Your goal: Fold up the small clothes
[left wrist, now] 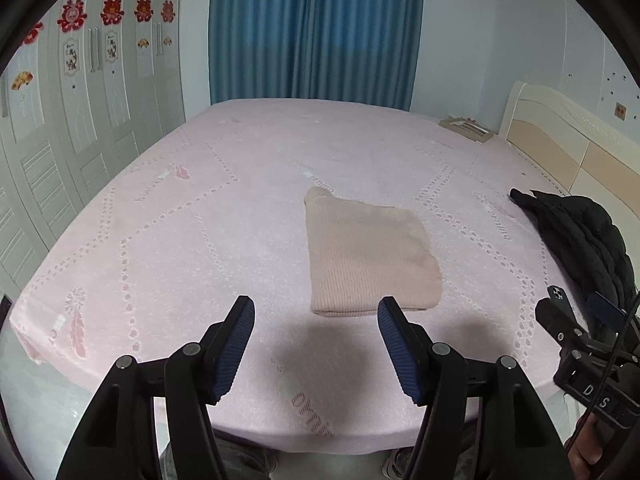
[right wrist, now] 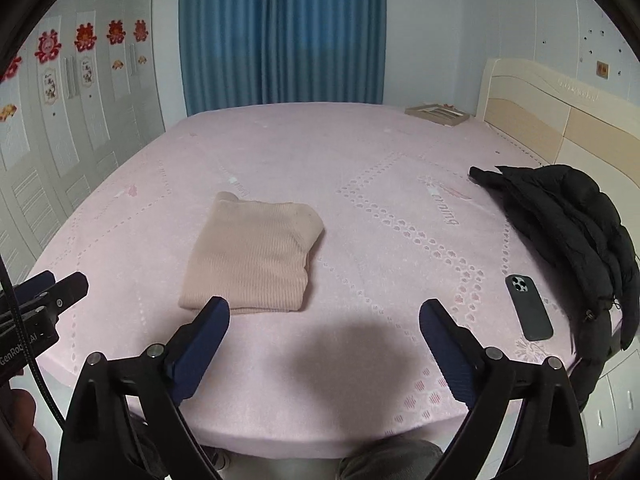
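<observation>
Clearly the folding step looks finished: the pink knitted sweater [left wrist: 366, 256] lies on the pink bed cover [left wrist: 180, 240] as a compact rectangle, its layers stacked and its folded edge turned to the near side of the bed. It rests a little beyond both grippers, and neither one touches it.

The left gripper [left wrist: 316, 312] hangs above the near edge of the bed with its jaws apart and nothing between them. The right gripper [right wrist: 324, 312] is also empty, and its jaws stand even wider.

I judge that the task is at its end, or between two garments. A black padded jacket [right wrist: 568, 224] lies at the right side of the bed, with a dark phone [right wrist: 529, 307] just beside it. If one more piece must be folded, the next move calls for bringing it to a free part of the cover and spreading it flat. Otherwise, the sweater needs only small pressing where the right edge bulges.
</observation>
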`<state>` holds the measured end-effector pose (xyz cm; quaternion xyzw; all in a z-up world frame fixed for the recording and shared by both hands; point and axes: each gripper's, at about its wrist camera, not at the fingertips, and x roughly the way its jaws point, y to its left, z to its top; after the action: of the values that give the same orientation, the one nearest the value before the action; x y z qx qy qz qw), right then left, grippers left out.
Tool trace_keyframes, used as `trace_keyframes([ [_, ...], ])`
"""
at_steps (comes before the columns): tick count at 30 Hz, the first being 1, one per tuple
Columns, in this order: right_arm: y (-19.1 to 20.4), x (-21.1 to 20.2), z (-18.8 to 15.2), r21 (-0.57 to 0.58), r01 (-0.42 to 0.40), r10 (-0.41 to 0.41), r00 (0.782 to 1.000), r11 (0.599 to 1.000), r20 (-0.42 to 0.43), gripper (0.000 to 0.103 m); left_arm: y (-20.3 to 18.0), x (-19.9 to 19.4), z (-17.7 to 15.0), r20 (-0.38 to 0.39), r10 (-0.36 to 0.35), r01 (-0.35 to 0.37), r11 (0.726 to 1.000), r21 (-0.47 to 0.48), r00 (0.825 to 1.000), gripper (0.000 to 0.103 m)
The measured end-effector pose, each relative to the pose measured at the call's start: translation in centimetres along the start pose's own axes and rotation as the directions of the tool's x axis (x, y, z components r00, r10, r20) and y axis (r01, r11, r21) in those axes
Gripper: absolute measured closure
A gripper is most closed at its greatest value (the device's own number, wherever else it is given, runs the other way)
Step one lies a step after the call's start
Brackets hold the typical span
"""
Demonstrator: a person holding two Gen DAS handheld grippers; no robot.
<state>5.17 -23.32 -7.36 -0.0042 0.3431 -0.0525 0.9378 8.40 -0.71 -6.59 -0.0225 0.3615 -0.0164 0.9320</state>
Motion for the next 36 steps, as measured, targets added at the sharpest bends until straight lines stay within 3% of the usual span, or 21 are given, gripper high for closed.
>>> trace_keyframes([
  [13, -0.1, -3.3, -1.4, 0.001, -0.012, 0.012, 1.000, 1.000, 0.002, 0.006, -0.1, -3.6, -0.8, 0.023, 0.020, -0.021, 1.000, 0.015, 1.000, 0.039],
  [36, -0.1, -3.5, -0.8, 0.022, 0.014, -0.014, 1.000, 1.000, 0.008, 0.006, -0.3, -3.5, -1.3, 0.022, 0.035, -0.035, 0.999, 0.016, 0.999, 0.039],
])
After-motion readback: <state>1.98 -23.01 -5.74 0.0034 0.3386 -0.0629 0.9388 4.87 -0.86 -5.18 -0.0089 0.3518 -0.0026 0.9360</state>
